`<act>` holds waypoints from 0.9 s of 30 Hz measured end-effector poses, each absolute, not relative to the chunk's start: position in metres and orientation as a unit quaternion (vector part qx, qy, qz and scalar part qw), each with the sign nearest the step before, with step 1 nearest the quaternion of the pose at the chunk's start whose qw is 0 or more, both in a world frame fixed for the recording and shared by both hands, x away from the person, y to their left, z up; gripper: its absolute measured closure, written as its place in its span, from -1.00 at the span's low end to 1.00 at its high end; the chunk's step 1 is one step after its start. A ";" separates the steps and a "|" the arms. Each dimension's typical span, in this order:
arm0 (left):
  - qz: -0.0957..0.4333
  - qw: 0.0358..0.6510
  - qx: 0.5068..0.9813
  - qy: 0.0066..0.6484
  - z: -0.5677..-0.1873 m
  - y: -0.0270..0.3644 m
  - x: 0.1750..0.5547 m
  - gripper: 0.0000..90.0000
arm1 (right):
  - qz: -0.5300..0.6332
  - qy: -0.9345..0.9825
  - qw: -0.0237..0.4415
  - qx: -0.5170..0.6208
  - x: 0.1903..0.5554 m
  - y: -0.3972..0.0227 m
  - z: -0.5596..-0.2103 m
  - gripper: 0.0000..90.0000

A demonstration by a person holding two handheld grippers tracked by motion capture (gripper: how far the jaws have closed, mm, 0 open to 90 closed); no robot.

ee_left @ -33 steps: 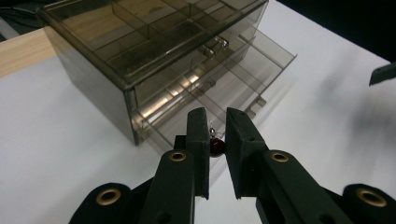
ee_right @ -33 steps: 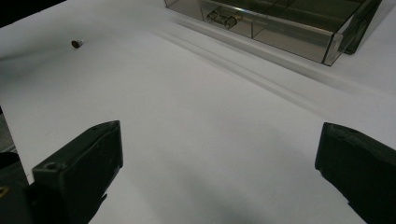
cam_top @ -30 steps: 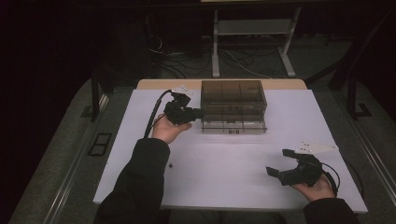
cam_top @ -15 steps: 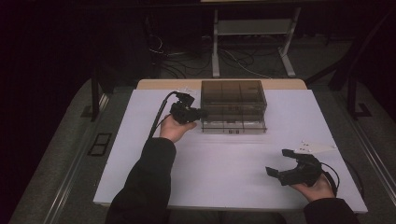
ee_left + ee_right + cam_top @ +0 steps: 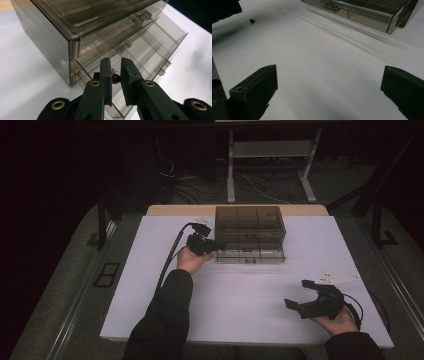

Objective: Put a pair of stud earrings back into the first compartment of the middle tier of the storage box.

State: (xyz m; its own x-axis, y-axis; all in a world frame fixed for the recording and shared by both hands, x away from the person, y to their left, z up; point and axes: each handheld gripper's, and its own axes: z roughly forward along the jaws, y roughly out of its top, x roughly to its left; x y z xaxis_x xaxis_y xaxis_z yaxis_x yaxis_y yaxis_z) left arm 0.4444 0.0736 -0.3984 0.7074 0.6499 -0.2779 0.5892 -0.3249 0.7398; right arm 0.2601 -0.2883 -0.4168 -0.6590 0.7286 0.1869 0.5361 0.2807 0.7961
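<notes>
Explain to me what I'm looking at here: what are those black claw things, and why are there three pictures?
No robot here: a person at a white table holds a hand-operated two-jaw gripper in each hand. The high view looks down from above the person's side. The other two pictures come from small cameras riding on the grippers, looking along their black jaws.

The left gripper is closed on a small dark red bead with a silver fitting, held right at the smoky clear drawer box, whose lower drawer is pulled out. The right gripper rests near the table's front edge with its jaws wide open and nothing between them. Its camera also shows a tiny dark piece lying loose on the table.
</notes>
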 end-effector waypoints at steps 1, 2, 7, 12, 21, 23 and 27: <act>0.034 0.435 0.815 0.382 -0.400 0.073 0.445 0.75 | 0.448 0.793 0.106 0.398 0.260 -0.289 -0.417 -0.99; 0.033 0.435 0.814 0.382 -0.401 0.072 0.446 0.75 | 0.448 0.793 0.106 0.398 0.260 -0.289 -0.417 -0.99; 0.031 0.441 0.811 0.383 -0.404 0.069 0.446 0.71 | 0.449 0.794 0.106 0.397 0.261 -0.289 -0.417 -0.99; 0.035 0.437 0.818 0.373 -0.401 0.070 0.444 0.47 | 0.449 0.794 0.105 0.397 0.261 -0.289 -0.417 -0.99; 0.040 0.450 0.816 0.361 -0.384 0.078 0.436 -0.10 | 0.448 0.794 0.106 0.396 0.260 -0.288 -0.417 -0.99; 0.045 0.448 0.819 0.355 -0.380 0.081 0.434 -0.21 | 0.448 0.794 0.106 0.397 0.260 -0.288 -0.417 -0.99; 0.045 0.457 0.816 0.351 -0.371 0.086 0.428 -0.45 | 0.447 0.794 0.105 0.398 0.260 -0.288 -0.417 -0.99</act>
State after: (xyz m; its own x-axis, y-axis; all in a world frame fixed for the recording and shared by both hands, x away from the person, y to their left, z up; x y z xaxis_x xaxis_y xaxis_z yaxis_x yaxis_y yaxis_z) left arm 0.4285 0.0864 -0.3714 0.7501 0.6136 -0.2468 0.5314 -0.3370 0.7772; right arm 0.2602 -0.2880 -0.4167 -0.6606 0.7264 0.1893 0.5386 0.2830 0.7936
